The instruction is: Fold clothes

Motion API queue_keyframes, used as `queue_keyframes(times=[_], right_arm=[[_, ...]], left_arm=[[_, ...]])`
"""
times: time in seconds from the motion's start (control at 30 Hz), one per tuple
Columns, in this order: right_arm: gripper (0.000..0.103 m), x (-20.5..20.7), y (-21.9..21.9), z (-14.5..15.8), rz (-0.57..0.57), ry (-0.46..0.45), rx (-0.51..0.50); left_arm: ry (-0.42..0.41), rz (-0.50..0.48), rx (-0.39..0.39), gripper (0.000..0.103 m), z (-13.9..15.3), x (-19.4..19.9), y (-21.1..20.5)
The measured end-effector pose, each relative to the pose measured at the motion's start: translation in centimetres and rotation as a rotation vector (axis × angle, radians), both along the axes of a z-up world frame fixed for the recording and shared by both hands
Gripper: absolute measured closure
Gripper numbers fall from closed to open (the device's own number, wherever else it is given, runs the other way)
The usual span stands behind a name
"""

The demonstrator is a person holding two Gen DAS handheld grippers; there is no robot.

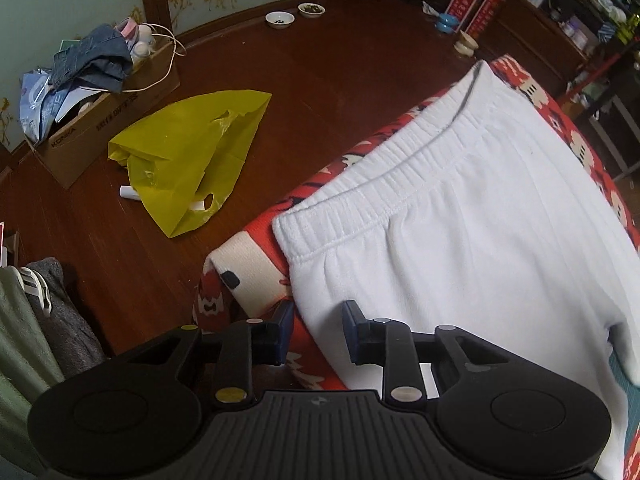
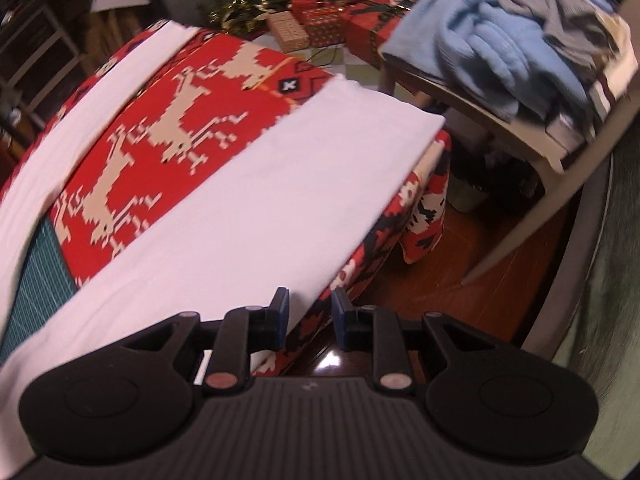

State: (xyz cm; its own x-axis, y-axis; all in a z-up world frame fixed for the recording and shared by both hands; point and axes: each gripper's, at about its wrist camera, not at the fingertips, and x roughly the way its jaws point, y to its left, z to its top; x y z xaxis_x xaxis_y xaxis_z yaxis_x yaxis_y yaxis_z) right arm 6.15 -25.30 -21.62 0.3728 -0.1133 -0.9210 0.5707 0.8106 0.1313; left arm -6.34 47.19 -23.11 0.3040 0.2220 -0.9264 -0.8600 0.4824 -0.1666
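Observation:
White sweatpants [image 1: 460, 220] lie flat on a red cloth with a deer pattern [image 2: 180, 120] that covers a low table. In the left wrist view the elastic waistband [image 1: 400, 168] points toward the floor side. My left gripper [image 1: 319, 326] hangs over the pants' side edge just below the waistband, jaws a little apart, the white edge lying under the gap. The right wrist view is blurred and shows both legs, the near leg [image 2: 260, 200] and the far leg [image 2: 100, 92]. My right gripper [image 2: 310, 314] hovers over the near leg's outer edge, narrowly open, gripping nothing.
A yellow bag [image 1: 192, 152], a cardboard box [image 1: 100, 120] piled with jeans and two small bowls [image 1: 280, 20] sit on the wood floor. A chair [image 2: 480, 120] stacked with a blue sweater [image 2: 500, 52] stands beside the table. Gift boxes [image 2: 320, 24] lie beyond.

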Motion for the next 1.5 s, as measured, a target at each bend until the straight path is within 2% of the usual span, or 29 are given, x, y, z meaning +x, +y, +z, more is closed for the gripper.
queue_keyframes(times=[0.1,0.23,0.4,0.53,0.63,0.8,0.93,1.03,1.13,1.23,1.5], right_arm=[[0.078,-0.4,-1.4,-0.5,-0.063,-0.012,0.015],[0.078,-1.9,-4.1,-1.4,-0.204,-0.049,0.069],[0.078,-2.2,-7.5,-2.2,-0.28,-0.111,0.114],[0.078,-1.8,-10.3,-2.6,-0.347,-0.181,0.195],[0.081,-0.9,-11.5,-2.9,-0.359,-0.189,0.242],[0.088,0.9,-11.8,-3.7,-0.306,-0.143,0.252],[0.102,1.9,-11.5,-3.8,-0.29,-0.116,0.225],[0.102,2.7,-11.0,-3.0,-0.258,-0.121,0.19],[0.102,3.0,-11.2,-1.5,-0.295,-0.156,0.208],[0.102,3.8,-11.2,0.6,-0.322,-0.2,0.236],[0.102,9.2,-9.7,6.3,-0.285,-0.308,0.27]], left_arm=[[0.003,-0.003,0.005,0.083,-0.1,0.1,0.1],[0.008,0.033,-0.013,0.087,-0.1,-0.1,0.4],[0.011,0.083,-0.037,0.087,-0.1,0.1,0.9],[0.0,0.102,-0.049,0.088,-0.2,0.3,1.1],[0.026,0.081,-0.039,0.093,-0.1,1.0,1.2],[0.03,0.102,-0.057,0.099,-0.1,0.9,1.4],[0.043,0.11,-0.067,0.1,0.0,1.1,1.5],[0.047,0.128,-0.083,0.101,0.7,1.2,1.8],[0.027,0.13,-0.09,0.101,2.2,1.3,2.1],[-0.01,0.126,-0.093,0.101,4.3,1.7,2.4],[-0.157,0.139,-0.114,0.101,9.8,5.1,3.0]])
